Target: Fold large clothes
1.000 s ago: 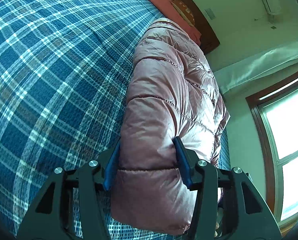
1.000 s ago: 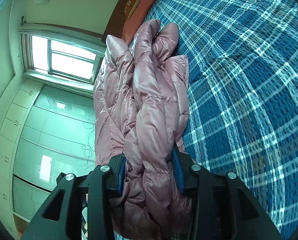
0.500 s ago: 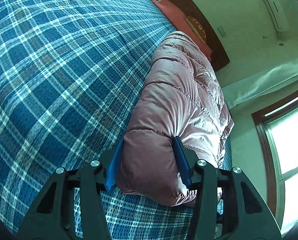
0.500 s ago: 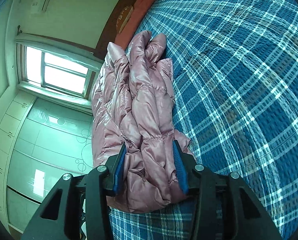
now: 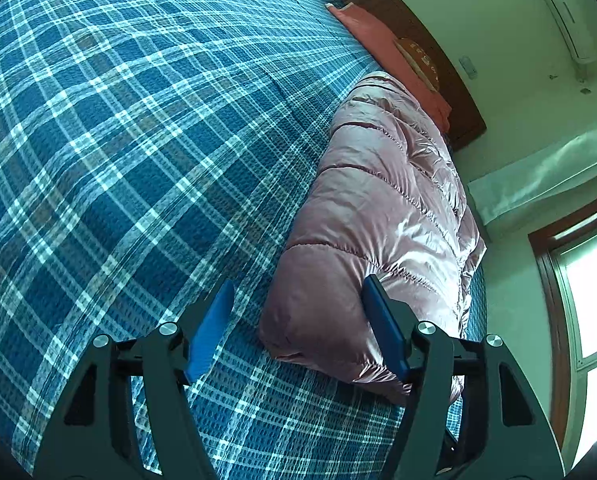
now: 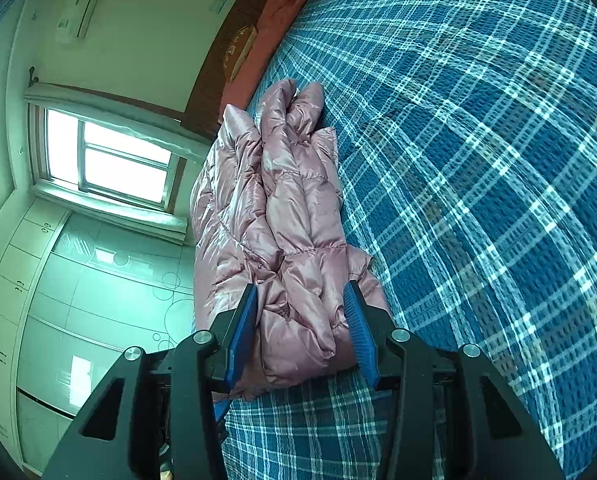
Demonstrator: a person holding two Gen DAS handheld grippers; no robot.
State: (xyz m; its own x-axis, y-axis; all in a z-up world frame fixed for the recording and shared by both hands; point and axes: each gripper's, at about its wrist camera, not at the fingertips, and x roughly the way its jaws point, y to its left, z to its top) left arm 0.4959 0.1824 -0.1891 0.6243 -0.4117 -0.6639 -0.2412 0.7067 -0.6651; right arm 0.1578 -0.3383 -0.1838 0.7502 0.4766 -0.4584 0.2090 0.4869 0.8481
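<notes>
A pink quilted puffer jacket [image 5: 378, 208] lies folded lengthwise along the edge of a bed with a blue plaid cover [image 5: 138, 140]. My left gripper [image 5: 298, 282] is at its near end and its jaws are opening. The left pad stands clear over the cover, and the right pad rests against the jacket's side. In the right wrist view, the other end of the jacket [image 6: 294, 208], with bunched sleeves and folds, sits between the pads of my right gripper [image 6: 300, 285]. That gripper is shut on it, low over the bed cover [image 6: 478, 160].
An orange-red pillow [image 5: 378, 40] and a dark wooden headboard [image 5: 438, 60] sit at the bed's far end. A window [image 6: 110, 160] and pale wardrobe doors [image 6: 58, 300] stand beyond the bed edge beside the jacket. Plaid cover stretches wide on the other side.
The left jaws have spread and let go of the jacket's end, which now rests on the cover. Both grippers have drawn back along the bed, and the right keeps its hold.
</notes>
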